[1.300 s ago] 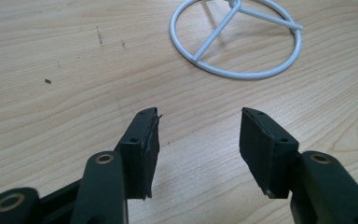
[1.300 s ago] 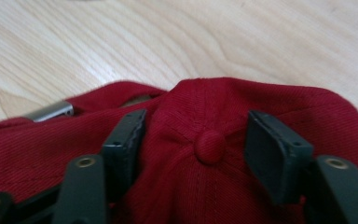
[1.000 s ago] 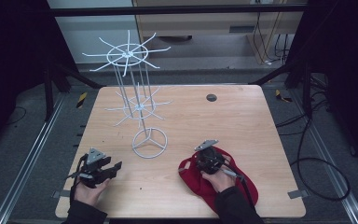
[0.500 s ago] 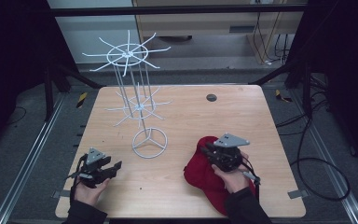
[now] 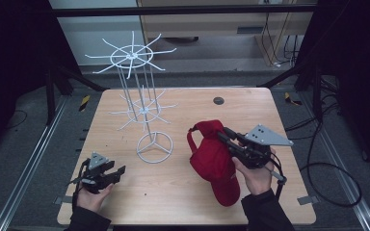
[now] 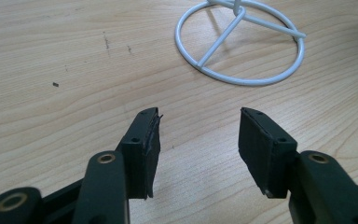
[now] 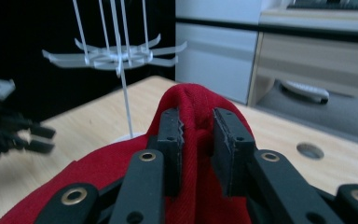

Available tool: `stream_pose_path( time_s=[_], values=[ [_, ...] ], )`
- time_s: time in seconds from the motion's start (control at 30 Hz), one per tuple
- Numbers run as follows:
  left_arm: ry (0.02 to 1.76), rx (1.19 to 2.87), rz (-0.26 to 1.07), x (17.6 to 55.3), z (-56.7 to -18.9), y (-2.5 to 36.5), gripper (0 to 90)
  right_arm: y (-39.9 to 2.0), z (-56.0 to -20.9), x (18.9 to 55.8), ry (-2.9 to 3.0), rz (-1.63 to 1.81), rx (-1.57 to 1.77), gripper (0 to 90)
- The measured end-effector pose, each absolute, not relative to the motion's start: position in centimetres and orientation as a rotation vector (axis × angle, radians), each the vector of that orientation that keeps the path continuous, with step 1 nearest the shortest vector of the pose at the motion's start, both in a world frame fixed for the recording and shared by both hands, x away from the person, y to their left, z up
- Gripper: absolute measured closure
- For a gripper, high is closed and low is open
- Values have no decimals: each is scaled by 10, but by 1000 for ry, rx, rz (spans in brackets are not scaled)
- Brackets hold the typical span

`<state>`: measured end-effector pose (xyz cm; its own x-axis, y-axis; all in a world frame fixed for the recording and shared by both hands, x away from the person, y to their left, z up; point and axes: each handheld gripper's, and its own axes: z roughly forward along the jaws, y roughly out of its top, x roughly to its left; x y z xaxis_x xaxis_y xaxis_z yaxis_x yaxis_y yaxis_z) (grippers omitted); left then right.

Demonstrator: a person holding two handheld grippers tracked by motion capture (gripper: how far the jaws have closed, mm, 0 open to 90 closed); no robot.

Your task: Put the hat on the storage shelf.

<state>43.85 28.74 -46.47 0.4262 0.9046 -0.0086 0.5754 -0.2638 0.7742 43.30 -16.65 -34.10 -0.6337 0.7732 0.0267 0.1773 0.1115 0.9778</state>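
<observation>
Right gripper (image 5: 227, 136) is clamped on a fold of the red cap (image 5: 215, 159) and has lifted it off the wooden table (image 5: 250, 103), tilting it up toward the white wire rack (image 5: 147, 108) since a second ago; hanging it looks next. Left gripper (image 6: 199, 133) rests near the rack's ring base, jaws apart and empty.

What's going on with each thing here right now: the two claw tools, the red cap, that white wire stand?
Left gripper: open, holding nothing, low over the table.
Right gripper: shut on a fold of the cap.
Red cap: pinched, partly lifted, its brim end on the table.
White wire stand: upright, nothing hanging on it.
</observation>
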Motion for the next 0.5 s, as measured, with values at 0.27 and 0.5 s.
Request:
stream_pose_path(
  time_s=[0.27, 0.5],
  values=[
    [1247, 1960, 593, 438, -465, 287, 477, -167, -305, 433, 1782, 1631, 869, 738],
    [1250, 1965, 602, 439, -467, 286, 457, -169, -278, 435, 1706, 1659, 852, 738]
  ],
)
